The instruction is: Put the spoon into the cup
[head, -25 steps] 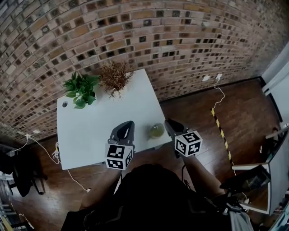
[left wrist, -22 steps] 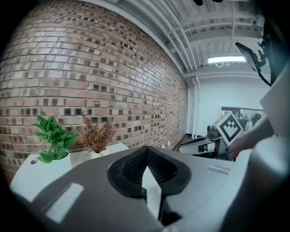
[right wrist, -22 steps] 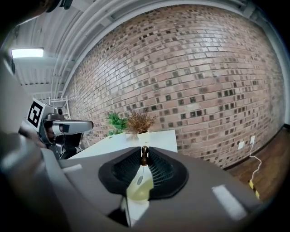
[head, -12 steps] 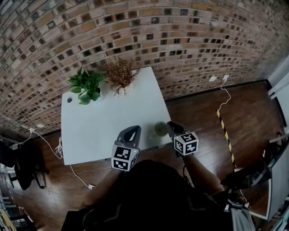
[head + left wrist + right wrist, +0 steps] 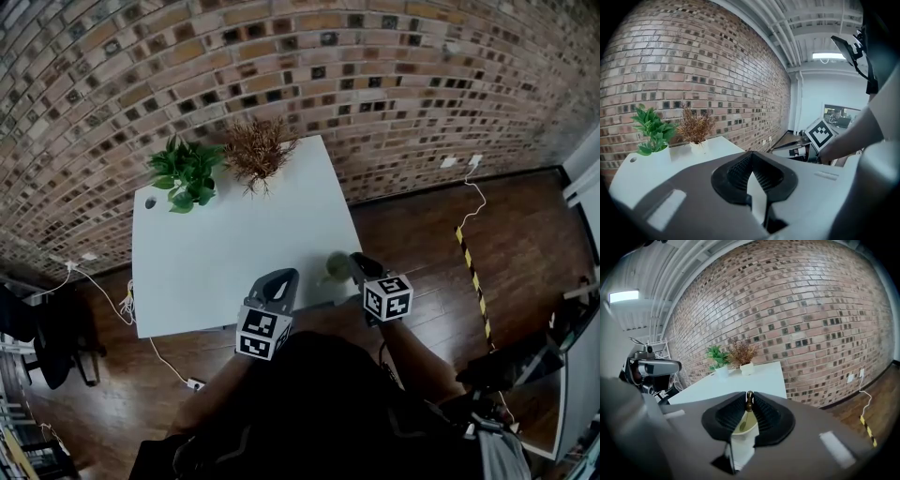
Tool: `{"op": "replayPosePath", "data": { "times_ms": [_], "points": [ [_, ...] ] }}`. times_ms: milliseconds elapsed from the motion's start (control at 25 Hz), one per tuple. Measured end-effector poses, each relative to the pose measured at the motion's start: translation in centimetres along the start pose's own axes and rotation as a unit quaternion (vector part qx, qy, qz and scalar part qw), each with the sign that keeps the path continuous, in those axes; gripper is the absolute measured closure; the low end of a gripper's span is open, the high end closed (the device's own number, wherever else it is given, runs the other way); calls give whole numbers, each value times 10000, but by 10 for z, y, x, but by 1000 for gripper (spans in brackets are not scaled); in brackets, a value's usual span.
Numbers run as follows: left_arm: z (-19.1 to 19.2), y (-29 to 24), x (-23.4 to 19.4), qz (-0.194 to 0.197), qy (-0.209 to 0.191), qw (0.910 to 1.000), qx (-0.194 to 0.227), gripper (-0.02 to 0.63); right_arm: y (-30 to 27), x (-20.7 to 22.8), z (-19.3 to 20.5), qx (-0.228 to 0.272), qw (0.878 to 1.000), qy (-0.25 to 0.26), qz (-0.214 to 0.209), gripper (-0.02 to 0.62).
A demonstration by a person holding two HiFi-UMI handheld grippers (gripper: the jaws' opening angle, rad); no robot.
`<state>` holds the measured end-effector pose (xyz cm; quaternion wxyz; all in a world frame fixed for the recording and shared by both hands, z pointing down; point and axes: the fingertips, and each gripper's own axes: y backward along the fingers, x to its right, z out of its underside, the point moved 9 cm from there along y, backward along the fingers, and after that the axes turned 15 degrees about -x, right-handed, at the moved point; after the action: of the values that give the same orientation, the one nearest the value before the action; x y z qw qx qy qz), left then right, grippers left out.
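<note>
A pale green cup (image 5: 335, 266) stands near the front right edge of the white table (image 5: 216, 244). In the right gripper view the cup (image 5: 744, 436) sits right under the jaws. My right gripper (image 5: 749, 397) is shut on the brown handle of a spoon (image 5: 748, 404), and the spoon's bowl hangs down inside the cup's mouth. In the head view my right gripper (image 5: 359, 265) stands just right of the cup. My left gripper (image 5: 281, 281) is over the table's front edge, left of the cup. Its jaws (image 5: 752, 157) meet at the tips with nothing between them.
A green potted plant (image 5: 185, 172) and a dried brown plant (image 5: 258, 150) stand at the table's far edge against the brick wall. A white cable and yellow-black tape (image 5: 469, 272) lie on the wooden floor to the right. A dark chair (image 5: 37, 347) stands at the left.
Both grippers have sunk a little, and the left one has drawn back toward the table's front edge. The right gripper keeps the spoon at the cup, which has not moved.
</note>
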<state>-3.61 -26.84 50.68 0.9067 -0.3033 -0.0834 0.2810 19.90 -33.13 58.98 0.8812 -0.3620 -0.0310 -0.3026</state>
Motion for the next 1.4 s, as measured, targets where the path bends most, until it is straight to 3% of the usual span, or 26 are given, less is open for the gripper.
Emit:
{"op": "replayPosePath", "data": {
  "times_ms": [480,640,920,1200,1400],
  "points": [
    [10,7,-4,-85,88,9999,-18,612,-2,2,0,-64,9997,21,241,529],
    [11,8,-4,-48,75,10000,-9,612,-1,0,-1,-142,9993,112,322,436],
    [12,8,-6,57,152,9998,76,612,22,4,-5,99,9974,47,712,390],
    [1,18,-4,303,225,9989,283,612,72,-11,-23,753,9938,-153,805,398],
    [-15,36,-9,265,88,9978,602,612,117,-32,-46,1260,9889,88,784,488]
  ]
}}
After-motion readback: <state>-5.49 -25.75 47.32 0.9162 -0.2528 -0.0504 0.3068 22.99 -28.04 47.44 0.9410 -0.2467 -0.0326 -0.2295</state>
